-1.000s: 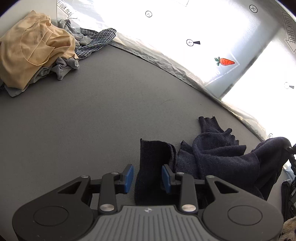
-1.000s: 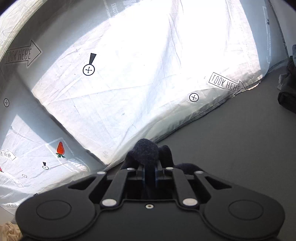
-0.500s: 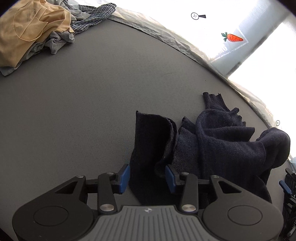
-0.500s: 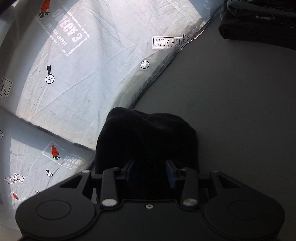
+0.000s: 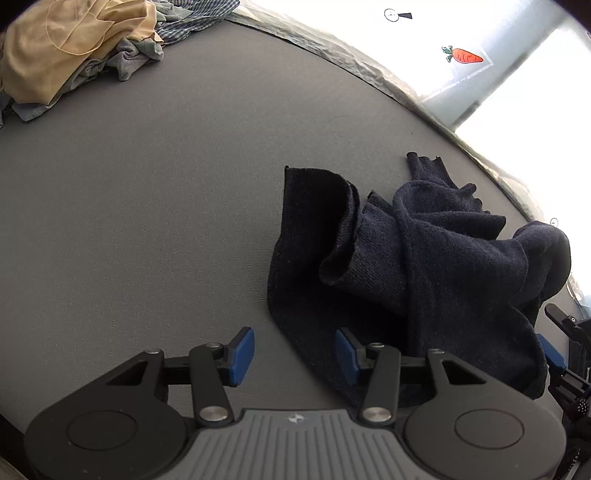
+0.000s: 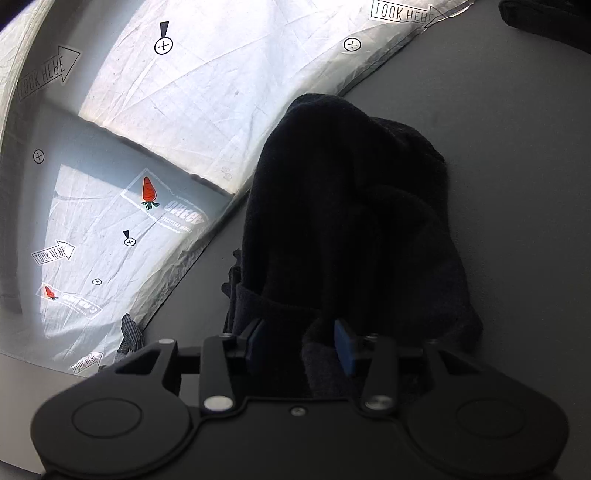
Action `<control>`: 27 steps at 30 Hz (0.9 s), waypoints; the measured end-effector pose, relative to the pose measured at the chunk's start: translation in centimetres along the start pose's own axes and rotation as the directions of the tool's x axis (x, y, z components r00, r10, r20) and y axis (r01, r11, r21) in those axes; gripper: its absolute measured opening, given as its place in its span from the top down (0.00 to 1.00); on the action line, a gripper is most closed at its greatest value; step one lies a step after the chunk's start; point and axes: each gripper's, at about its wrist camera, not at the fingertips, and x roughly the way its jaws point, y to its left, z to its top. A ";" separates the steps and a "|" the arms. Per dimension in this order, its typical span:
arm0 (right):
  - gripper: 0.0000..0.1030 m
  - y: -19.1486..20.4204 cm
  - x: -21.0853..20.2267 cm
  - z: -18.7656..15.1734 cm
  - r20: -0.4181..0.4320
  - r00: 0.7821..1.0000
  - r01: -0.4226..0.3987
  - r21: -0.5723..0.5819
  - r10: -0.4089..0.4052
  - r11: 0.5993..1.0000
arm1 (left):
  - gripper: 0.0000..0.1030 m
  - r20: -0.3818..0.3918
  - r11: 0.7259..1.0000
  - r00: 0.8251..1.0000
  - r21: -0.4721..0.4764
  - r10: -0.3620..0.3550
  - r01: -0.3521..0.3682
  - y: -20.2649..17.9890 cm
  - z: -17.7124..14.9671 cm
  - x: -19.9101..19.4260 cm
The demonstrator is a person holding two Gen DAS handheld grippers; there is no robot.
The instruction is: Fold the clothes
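A dark navy knit garment lies crumpled on the grey table, right of centre in the left wrist view. My left gripper hovers over its near left edge. Its jaws are opening; a corner of cloth lies between them, but the blue pads do not press on it. In the right wrist view the same garment is heaped just ahead of my right gripper. Those jaws are opening too, with a loose fold between them and no pinch. My right gripper's blue tip shows at the garment's right side.
A pile of tan, grey and plaid clothes sits at the table's far left corner. A dark folded stack lies at the far right. A white sheet with carrot stickers covers the floor past the table edge.
My right gripper let go of the dark garment, which dropped into a heap on the table as the gripper tipped down. The left jaws widened and slid left off the cloth strip.
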 end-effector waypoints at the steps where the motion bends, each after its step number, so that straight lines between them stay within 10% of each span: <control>1: 0.58 0.3 0.4 -0.6 -0.010 1.000 0.019 -0.032 -0.020 0.999 | 0.52 0.001 1.000 1.000 0.000 0.006 -0.006 0.1 -0.1 -0.1; 11: 0.55 0.2 1.9 -4.0 -0.084 0.986 0.123 -0.247 -0.147 0.961 | 0.50 0.021 1.000 1.000 0.007 0.020 -0.020 0.3 -0.6 -1.1; 15: 0.87 -0.7 1.1 -4.3 -0.066 0.990 0.108 -0.253 -0.128 0.962 | 0.50 0.017 0.999 1.000 0.025 0.021 -0.022 0.0 -0.8 -1.2; 22: 0.99 -4.1 -4.4 -2.9 0.133 0.973 0.217 -0.229 -0.190 0.949 | 0.49 0.025 0.999 0.999 0.034 0.039 -0.040 0.3 -1.0 -1.5; 27: 0.99 -8.7 -8.2 0.0 0.257 0.915 0.344 -0.096 -0.310 0.934 | 0.49 0.004 0.998 0.999 0.044 0.043 -0.043 0.0 -1.2 -1.1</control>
